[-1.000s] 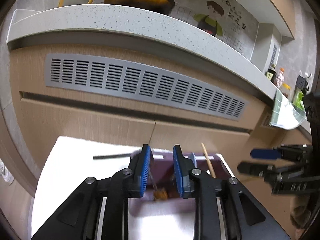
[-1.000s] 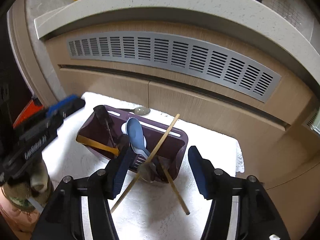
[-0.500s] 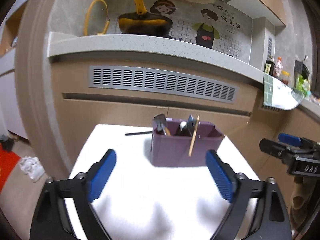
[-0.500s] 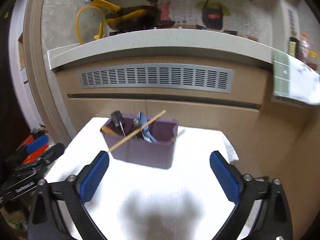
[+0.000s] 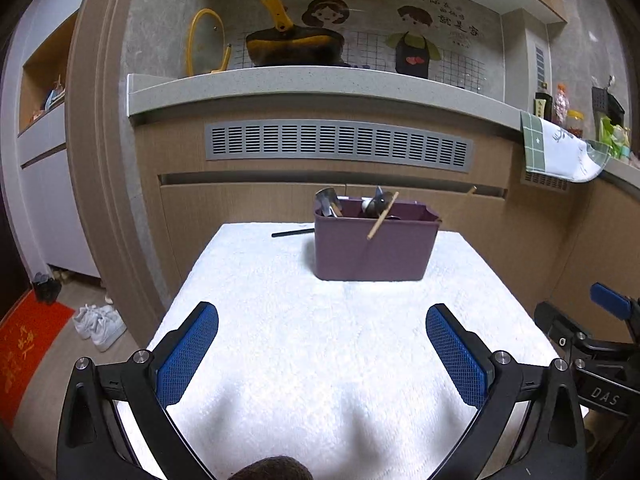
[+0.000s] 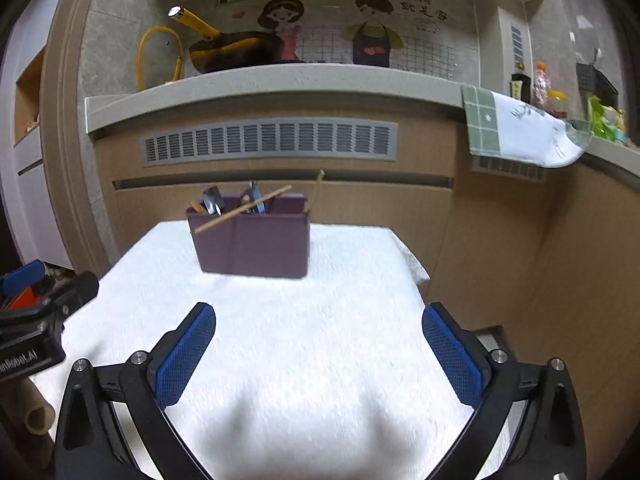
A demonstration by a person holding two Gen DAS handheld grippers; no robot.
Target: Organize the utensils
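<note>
A dark pan [image 5: 294, 46] with a yellow handle is seen on the speckled counter [image 5: 320, 84], beside a yellow-rimmed lid [image 5: 204, 42]. A grey vent grille [image 5: 338, 144] is set below. A green-checked cloth [image 6: 516, 130] is draped over the counter's edge. White shoes [image 5: 100, 322] are left on the floor near a red mat [image 5: 24, 346].

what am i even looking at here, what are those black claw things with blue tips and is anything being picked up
No robot here: a person holds a two-finger gripper in each hand, each with a fisheye camera looking along its fingers. One picture comes from the left gripper, the other from the right gripper. Both have just been opening; their blue pads stand wide apart with nothing between them. Ahead, on a white towel, stands a purple bin holding spoons and wooden chopsticks, one slanting over its front wall. A dark utensil lies on the towel left of the bin. Nothing is held.
</note>
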